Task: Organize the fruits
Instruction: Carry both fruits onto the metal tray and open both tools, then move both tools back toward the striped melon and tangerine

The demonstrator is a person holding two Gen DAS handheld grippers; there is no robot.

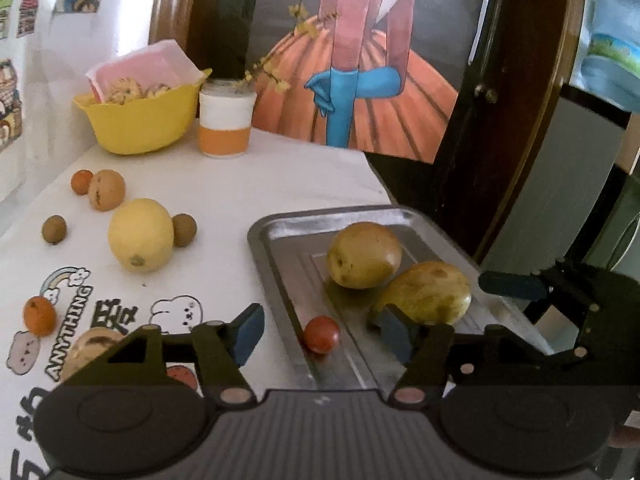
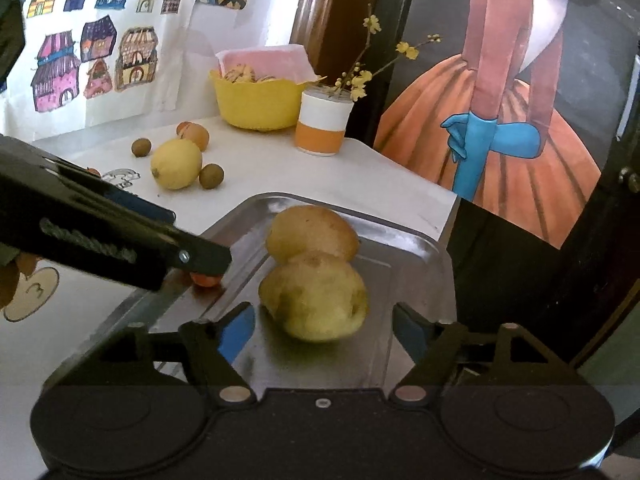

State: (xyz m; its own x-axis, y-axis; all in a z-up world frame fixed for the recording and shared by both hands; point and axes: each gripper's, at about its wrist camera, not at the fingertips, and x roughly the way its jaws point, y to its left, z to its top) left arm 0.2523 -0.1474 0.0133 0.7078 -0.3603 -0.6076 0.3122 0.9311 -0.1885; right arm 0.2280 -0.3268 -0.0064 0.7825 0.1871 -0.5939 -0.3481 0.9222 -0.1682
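A metal tray [image 1: 280, 248] lies on the white tablecloth and holds two yellow-brown fruits [image 1: 364, 255] [image 1: 430, 292] and a small red fruit [image 1: 321, 335]. My left gripper [image 1: 320, 334] is open, low over the tray's near left corner, and the red fruit lies between its blue pads. My right gripper [image 2: 325, 330] is open too, its fingers on either side of the nearer yellow-brown fruit [image 2: 314, 300]. In the right wrist view a finger [image 2: 192, 258] of the left gripper hides most of the red fruit [image 2: 206, 279]. On the cloth lie a lemon [image 1: 141, 235], two brown longans [image 1: 54, 230] [image 1: 184, 230] and small orange fruits [image 1: 39, 315] [image 1: 82, 182].
A yellow bowl [image 1: 140, 120] of baked pieces and a white-and-orange cup [image 1: 226, 120] with flower twigs stand at the back. A brownish round fruit [image 1: 106, 189] sits near the back left. The table's edge runs just behind and right of the tray, with a large painting [image 1: 380, 92] beyond.
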